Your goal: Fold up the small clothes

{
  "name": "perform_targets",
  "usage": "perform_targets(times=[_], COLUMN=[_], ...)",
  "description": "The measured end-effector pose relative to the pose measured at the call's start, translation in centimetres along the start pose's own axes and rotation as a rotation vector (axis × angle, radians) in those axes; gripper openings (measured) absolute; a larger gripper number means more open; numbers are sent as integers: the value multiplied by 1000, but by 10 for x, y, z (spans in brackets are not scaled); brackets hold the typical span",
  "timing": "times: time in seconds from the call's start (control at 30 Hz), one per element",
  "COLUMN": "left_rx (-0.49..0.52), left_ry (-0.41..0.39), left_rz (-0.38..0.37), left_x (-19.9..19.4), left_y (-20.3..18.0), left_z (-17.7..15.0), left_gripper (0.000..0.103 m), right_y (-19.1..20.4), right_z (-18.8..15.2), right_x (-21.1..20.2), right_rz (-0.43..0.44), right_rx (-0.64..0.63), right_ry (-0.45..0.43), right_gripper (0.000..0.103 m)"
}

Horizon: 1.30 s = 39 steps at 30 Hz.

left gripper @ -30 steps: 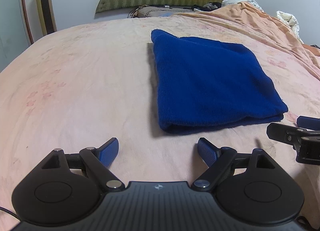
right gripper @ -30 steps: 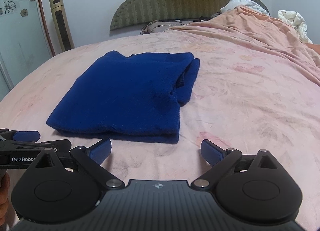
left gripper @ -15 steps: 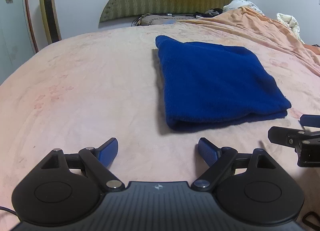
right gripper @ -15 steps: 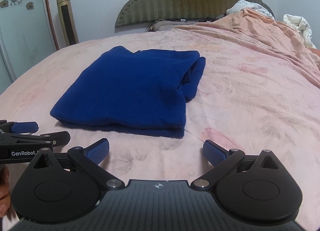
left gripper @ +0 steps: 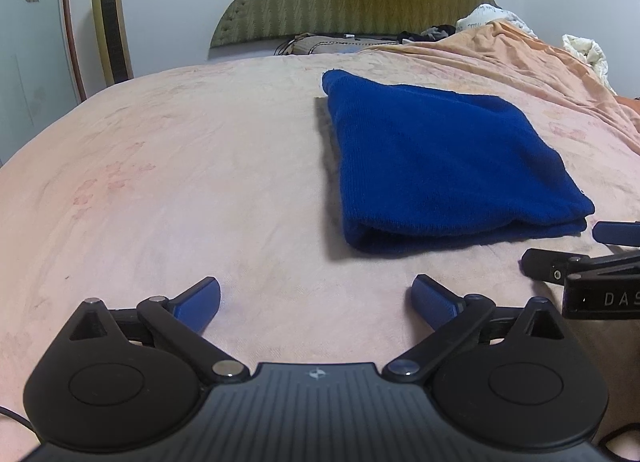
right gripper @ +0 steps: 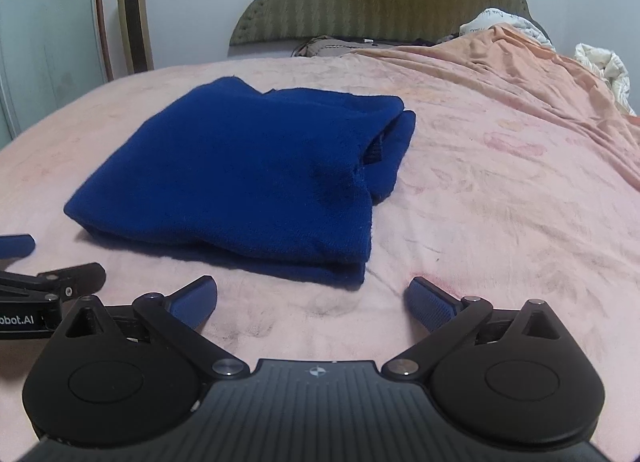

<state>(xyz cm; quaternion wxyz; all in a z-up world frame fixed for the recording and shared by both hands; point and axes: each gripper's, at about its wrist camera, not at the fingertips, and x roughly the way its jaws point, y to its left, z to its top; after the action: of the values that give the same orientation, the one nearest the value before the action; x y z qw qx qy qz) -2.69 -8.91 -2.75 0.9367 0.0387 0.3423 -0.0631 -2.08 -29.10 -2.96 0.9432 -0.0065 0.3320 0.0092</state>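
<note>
My folded deep-blue knit garment [right gripper: 240, 170] sits mid-bed on the pink floral bedsheet [right gripper: 500, 222]. Left gripper [left gripper: 316, 298] and right gripper [right gripper: 310, 296], both spread empty, hover near its front edge. Soft, floppy, light I'd guess; pinch that thick folded edge.

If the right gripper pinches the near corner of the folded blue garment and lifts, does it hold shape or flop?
Probably flops: the blue garment looks like soft knit, and its stacked layers would likely peel apart. Probably light. Its fuzzy surface should grip the pads rather than slip. Pushed across the pink bedspread, it would likely bunch.
</note>
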Motion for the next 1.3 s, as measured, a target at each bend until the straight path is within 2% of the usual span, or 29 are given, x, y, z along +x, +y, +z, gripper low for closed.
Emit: perform_targets(times=[1.3], left_rx=[3], left_ry=[1], left_rz=[1], left_x=[1], left_y=[-1], left_z=[-1], left_gripper=[103], right_y=[-4], right_z=[-1], right_x=[-1], right_rz=[7], right_rx=[7], right_ry=[-3], right_gripper=[103])
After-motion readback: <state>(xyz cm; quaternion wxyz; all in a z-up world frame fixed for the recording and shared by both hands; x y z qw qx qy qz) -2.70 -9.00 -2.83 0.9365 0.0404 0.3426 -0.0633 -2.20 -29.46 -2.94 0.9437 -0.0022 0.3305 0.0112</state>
